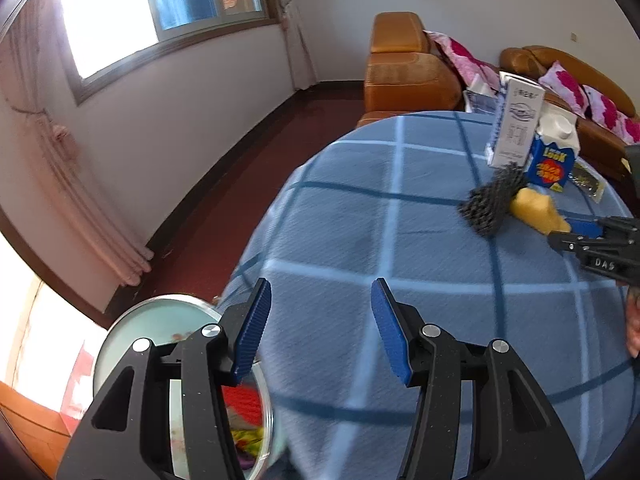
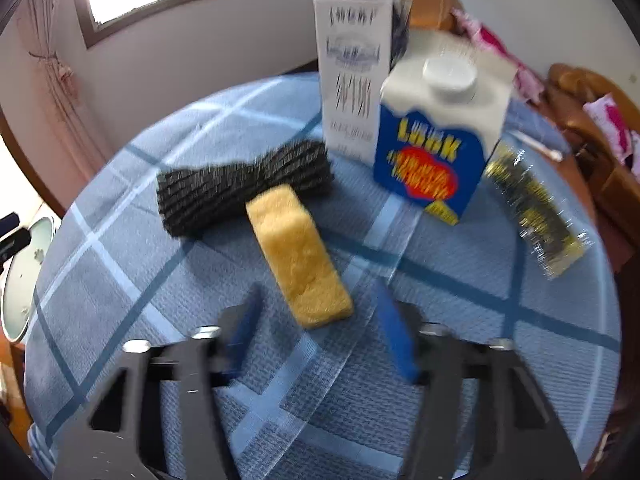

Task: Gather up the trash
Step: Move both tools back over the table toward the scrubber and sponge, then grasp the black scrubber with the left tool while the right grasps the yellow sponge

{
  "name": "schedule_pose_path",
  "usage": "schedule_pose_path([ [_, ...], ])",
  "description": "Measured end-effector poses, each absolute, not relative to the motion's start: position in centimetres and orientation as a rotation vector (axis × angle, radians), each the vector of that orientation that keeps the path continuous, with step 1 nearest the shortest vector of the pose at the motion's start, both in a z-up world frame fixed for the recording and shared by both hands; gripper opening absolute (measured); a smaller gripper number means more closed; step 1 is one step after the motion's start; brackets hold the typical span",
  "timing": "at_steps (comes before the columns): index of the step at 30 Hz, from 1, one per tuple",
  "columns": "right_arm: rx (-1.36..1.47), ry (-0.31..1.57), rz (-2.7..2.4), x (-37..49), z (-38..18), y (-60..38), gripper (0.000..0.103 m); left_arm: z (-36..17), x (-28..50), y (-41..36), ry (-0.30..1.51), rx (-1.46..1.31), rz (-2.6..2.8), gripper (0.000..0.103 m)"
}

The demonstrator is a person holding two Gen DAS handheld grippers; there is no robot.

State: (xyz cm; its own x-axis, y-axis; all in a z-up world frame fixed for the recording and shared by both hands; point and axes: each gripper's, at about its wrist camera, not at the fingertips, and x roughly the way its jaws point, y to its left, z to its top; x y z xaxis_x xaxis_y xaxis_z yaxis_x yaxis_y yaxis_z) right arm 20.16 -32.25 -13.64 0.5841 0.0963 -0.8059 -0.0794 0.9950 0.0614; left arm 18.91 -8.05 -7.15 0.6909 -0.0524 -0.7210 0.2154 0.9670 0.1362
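A yellow sponge (image 2: 298,256) lies on the blue checked tablecloth (image 2: 120,280). Its near end sits between the fingertips of my right gripper (image 2: 316,292), with a gap on each side, so the jaws stand open around it. Behind the sponge lie a black mesh bundle (image 2: 240,192), a blue and white carton (image 2: 436,148), a tall white box (image 2: 352,76) and a clear wrapper with black and gold print (image 2: 532,216). My left gripper (image 1: 320,292) hangs open and empty over the table's near left edge, above a round metal-rimmed bin (image 1: 120,320). The right gripper (image 1: 572,236) meets the sponge (image 1: 536,208) at the far right.
The bin holds red and yellow scraps. An orange sofa (image 1: 404,72) with pink cushions stands beyond the table. Dark red floor (image 1: 240,184) runs along the wall and window on the left. A hand (image 1: 632,320) shows at the right edge.
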Motion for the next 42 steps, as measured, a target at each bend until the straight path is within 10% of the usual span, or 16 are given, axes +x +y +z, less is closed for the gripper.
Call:
schedule_pose_path([
  [17,0.029,0.819,0.029,15.1,-11.1,-37.8,0.025,-9.0,24.5,-20.5,0.837,0.24,-0.331,0.052],
  [25,0.053,0.812,0.037,14.5,-11.2,-38.4,0.025,-10.3,25.8,-21.6,0.891,0.201,-0.397,0.005],
  [42,-0.018,0.742,0.167,14.2,-9.2,-30.5,0.025,-5.1,17.4,-9.3,0.779,0.237,-0.251,0.004],
])
